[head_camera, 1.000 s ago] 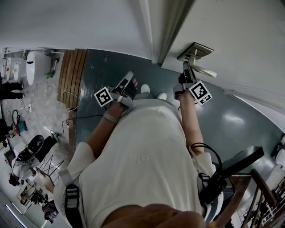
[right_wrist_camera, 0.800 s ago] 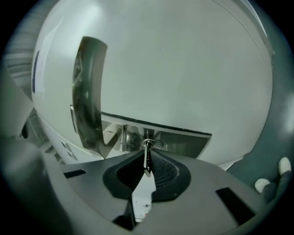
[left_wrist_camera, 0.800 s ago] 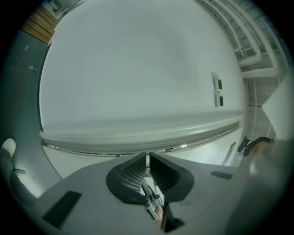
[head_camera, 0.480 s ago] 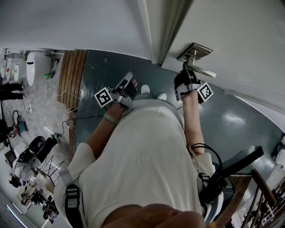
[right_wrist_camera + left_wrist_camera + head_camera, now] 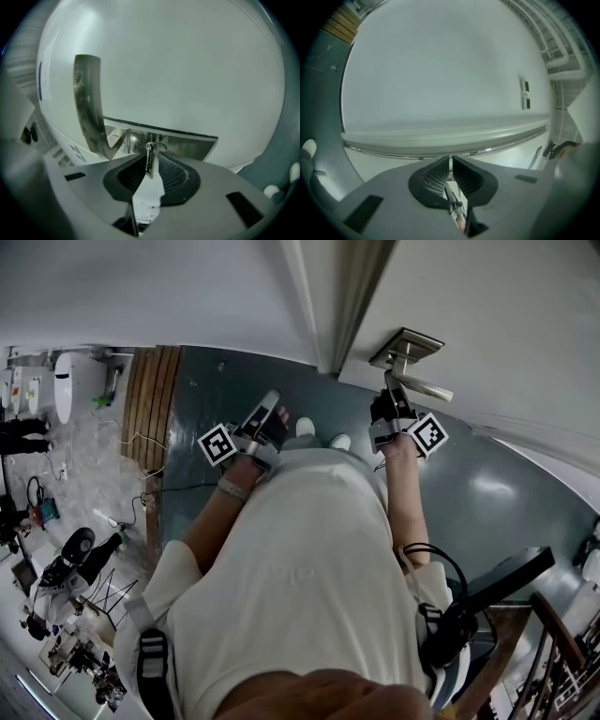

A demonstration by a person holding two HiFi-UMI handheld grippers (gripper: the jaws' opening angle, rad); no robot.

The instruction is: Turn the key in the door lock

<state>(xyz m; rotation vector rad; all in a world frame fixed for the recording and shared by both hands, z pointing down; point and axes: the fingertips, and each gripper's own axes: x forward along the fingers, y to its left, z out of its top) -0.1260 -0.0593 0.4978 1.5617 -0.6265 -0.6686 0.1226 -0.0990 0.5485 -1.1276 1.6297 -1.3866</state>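
Steel, small and flat, the silver key sits in the lock of the brushed-metal plate on the white door, just under the curved metal lever handle. Its bow stands edge-on between the ribbed black pads of the right tongs. Those tongs have just been opening: the pads are slightly spread with the key between them, a slim gap shows on one side, and they do not appear to be pinching it.

The left tongs are pressed all but together on nothing. They point at the plain white wall, well apart from the lock.

The step in hand looks like the let-go after a twist of the key, either because the turn is done or to take a fresh hold. If more turning is needed, the right tongs should close squarely on the bow again and roll about the key's own line. If not, they should draw straight back without dragging the key out or knocking the handle
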